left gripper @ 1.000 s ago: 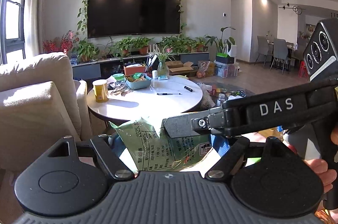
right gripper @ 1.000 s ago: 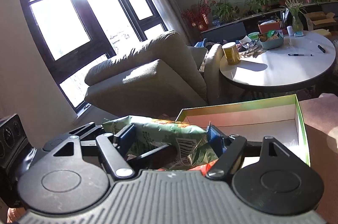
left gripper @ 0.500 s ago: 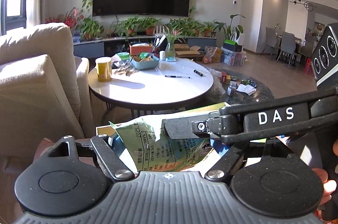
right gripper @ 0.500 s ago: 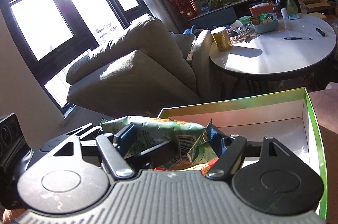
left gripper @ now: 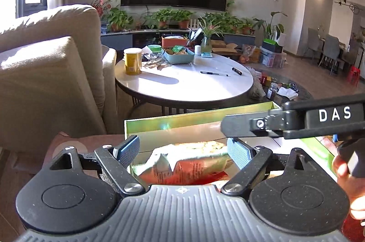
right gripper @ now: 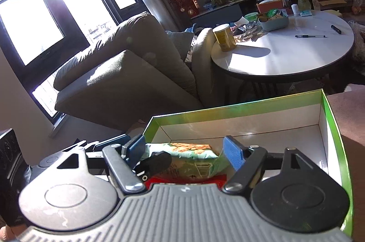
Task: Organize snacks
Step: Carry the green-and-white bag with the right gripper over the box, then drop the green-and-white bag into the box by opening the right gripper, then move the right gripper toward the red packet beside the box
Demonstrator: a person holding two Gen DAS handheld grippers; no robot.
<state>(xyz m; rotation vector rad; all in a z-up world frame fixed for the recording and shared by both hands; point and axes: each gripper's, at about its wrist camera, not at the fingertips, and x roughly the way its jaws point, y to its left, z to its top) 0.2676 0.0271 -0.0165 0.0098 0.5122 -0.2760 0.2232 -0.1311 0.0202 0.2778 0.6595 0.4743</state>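
Snack bag (left gripper: 189, 162) lay in the green box (right gripper: 328, 109). Left tool (left gripper: 182, 150) had just been opening, pads clear; right tool (right gripper: 186, 151) gripped it.

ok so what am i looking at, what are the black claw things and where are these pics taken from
No robot: a person holds a two-finger gripper in each hand, each with a fisheye camera looking along its fingers. One picture is from the left gripper, the other from the right gripper. Both reach into a green-rimmed box, with a snack bag inside. The right one pinches the bag; the left one's jaws have just been opening and stand clear of it. Behind: a round table with a yellow can and pen.
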